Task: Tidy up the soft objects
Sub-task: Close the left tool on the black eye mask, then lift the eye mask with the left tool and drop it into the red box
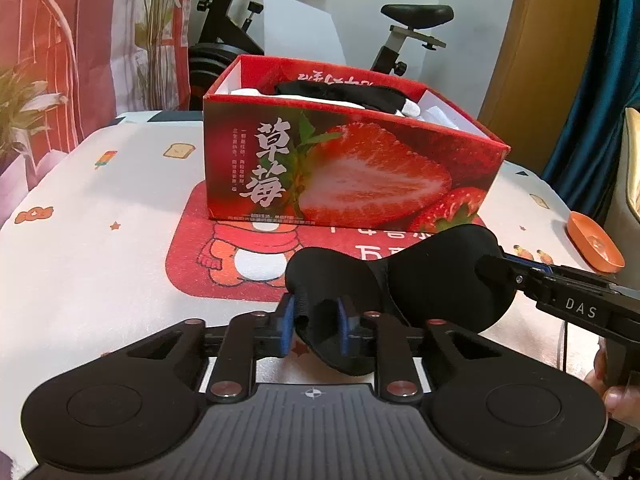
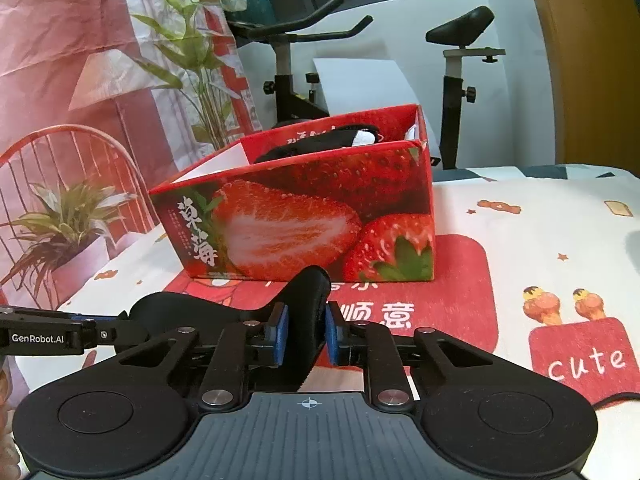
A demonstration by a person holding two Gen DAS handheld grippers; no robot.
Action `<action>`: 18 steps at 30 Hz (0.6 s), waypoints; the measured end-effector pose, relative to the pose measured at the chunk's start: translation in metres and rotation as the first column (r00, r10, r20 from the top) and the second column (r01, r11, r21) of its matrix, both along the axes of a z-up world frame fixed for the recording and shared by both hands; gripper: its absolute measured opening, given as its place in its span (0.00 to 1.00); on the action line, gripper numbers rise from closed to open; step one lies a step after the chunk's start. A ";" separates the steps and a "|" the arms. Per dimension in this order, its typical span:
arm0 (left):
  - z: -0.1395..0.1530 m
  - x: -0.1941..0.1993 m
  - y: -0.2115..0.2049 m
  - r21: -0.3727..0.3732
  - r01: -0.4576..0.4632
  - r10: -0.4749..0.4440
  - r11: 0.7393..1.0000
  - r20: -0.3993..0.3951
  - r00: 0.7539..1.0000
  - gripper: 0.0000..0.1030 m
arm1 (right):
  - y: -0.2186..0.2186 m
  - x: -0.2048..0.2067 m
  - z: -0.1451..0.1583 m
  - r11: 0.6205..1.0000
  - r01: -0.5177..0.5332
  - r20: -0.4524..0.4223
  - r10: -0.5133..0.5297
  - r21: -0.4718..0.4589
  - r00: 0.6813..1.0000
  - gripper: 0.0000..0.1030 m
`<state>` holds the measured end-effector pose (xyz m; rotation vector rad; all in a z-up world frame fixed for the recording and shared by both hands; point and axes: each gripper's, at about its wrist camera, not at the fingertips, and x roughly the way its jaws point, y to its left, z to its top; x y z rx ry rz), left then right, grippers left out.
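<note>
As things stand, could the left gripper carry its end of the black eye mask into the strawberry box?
Probably yes. The strawberry box stands open-topped straight ahead, nothing between. But the right gripper clamps the black eye mask's other end, so both must move together.

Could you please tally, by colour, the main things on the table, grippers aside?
Black: 1, the eye mask held by both grippers
Red: 2, the strawberry box and the mat
Orange: 1, the dish
Total: 4

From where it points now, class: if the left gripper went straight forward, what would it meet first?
Likely the strawberry box's front wall. The left gripper, shut on the black eye mask, faces it, though depth is uncertain.
</note>
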<state>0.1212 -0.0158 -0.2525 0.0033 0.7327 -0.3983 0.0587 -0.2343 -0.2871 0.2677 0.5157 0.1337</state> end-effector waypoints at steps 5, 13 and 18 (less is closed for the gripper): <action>0.001 -0.002 0.000 -0.009 0.005 -0.005 1.000 0.010 1.000 0.17 | 0.001 -0.007 0.002 1.000 -0.006 0.005 0.006 -0.015 1.000 0.16; -0.003 0.003 0.008 -0.018 -0.034 0.034 0.999 -0.010 0.999 0.17 | 0.001 -0.005 -0.001 1.000 0.000 -0.006 0.000 -0.005 1.000 0.15; -0.002 0.001 0.014 -0.036 -0.049 0.048 0.998 -0.008 0.999 0.17 | 0.003 -0.004 0.001 1.000 -0.006 -0.009 0.006 -0.017 1.000 0.15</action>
